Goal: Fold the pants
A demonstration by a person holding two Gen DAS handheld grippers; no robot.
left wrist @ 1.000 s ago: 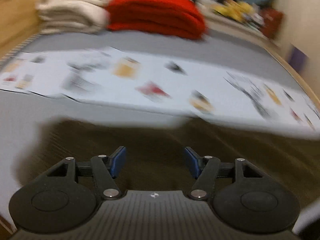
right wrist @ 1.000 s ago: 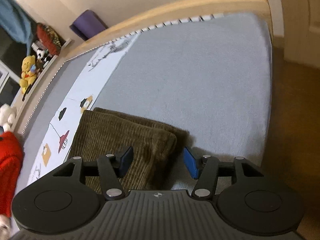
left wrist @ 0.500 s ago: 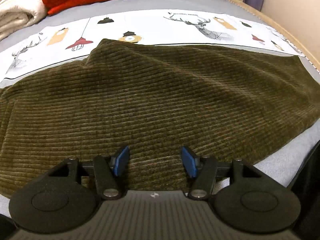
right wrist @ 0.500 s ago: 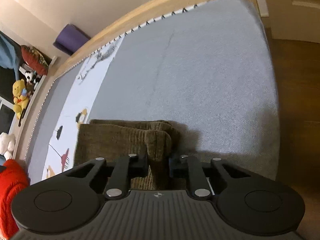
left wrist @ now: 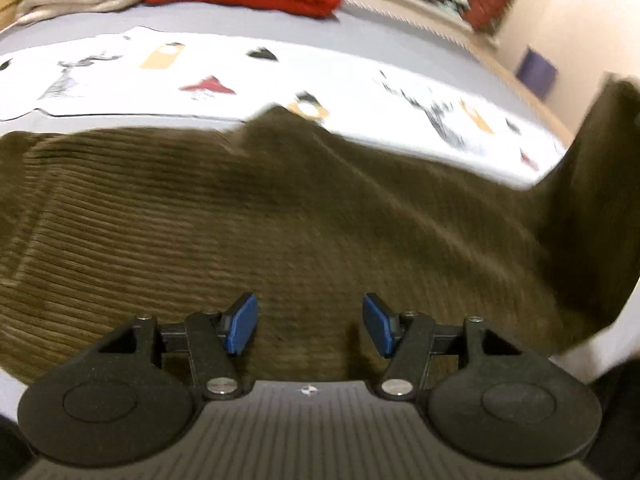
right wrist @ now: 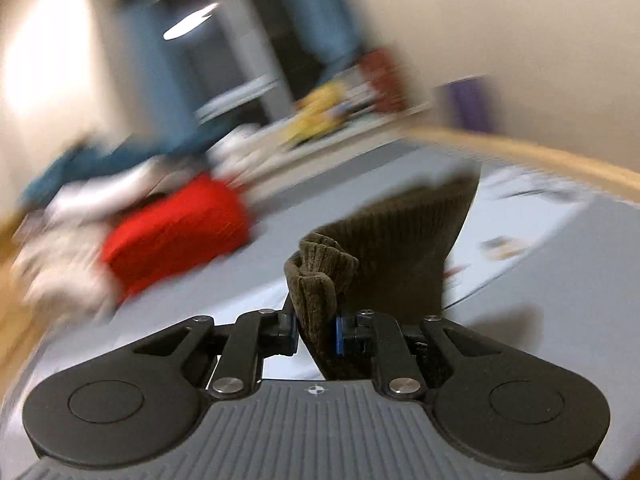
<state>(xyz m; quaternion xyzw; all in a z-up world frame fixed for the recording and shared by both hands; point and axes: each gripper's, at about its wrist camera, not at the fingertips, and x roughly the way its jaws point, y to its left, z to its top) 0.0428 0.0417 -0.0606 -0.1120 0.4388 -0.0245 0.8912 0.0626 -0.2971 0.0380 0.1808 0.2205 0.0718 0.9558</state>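
Folding is under way: the right gripper (right wrist: 316,334) is clamping the raised end of the olive-brown corduroy pants (left wrist: 260,216) lying on the grey bed (left wrist: 420,46), while the left gripper (left wrist: 308,324), fingers apart, is hovering over the near edge, probably needing to pin it

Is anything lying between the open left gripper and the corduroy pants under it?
Nothing visible. The left gripper hangs open right over the brown corduroy pants, with bare fabric between its blue pads. The right gripper is already shut on a bunched end of the pants.
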